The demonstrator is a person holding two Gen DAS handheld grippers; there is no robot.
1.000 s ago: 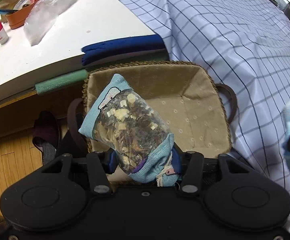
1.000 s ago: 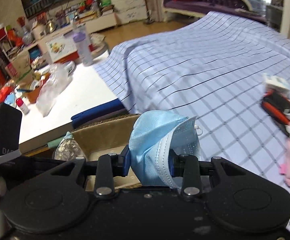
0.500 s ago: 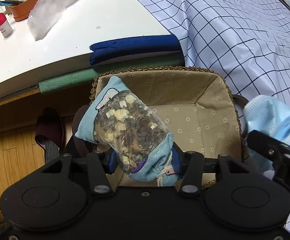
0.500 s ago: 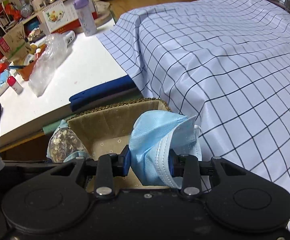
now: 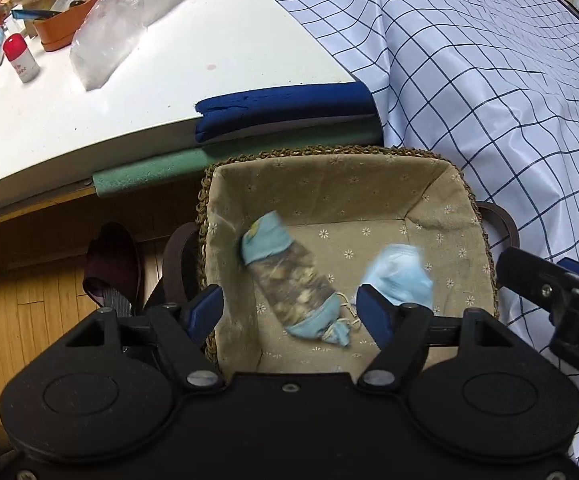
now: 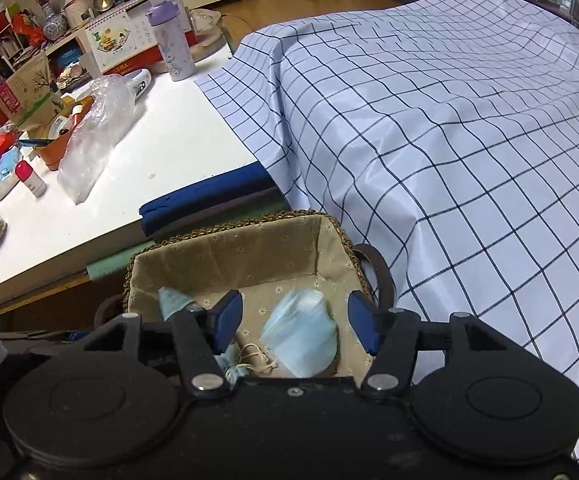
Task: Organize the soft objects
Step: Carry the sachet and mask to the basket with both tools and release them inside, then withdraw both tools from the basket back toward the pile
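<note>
Basket (image 5: 465,188) (sachet (image 5: 289,276), mask (image 5: 399,276) inside)

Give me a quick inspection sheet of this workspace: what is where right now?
Surface: white table, partly under a checked cloth.
Job's things: sachet and face mask, both blurred, in the lined basket.
Clutter: plastic bag, orange tray, small bottle, purple bottle.
Grippers: left gripper open; right gripper open; both empty above the basket.
Cables: nothing seen.
Surroundings: wooden floor, crowded shelves.

Checked cloth (image 6: 449,120), purple bottle (image 6: 171,44)
</note>
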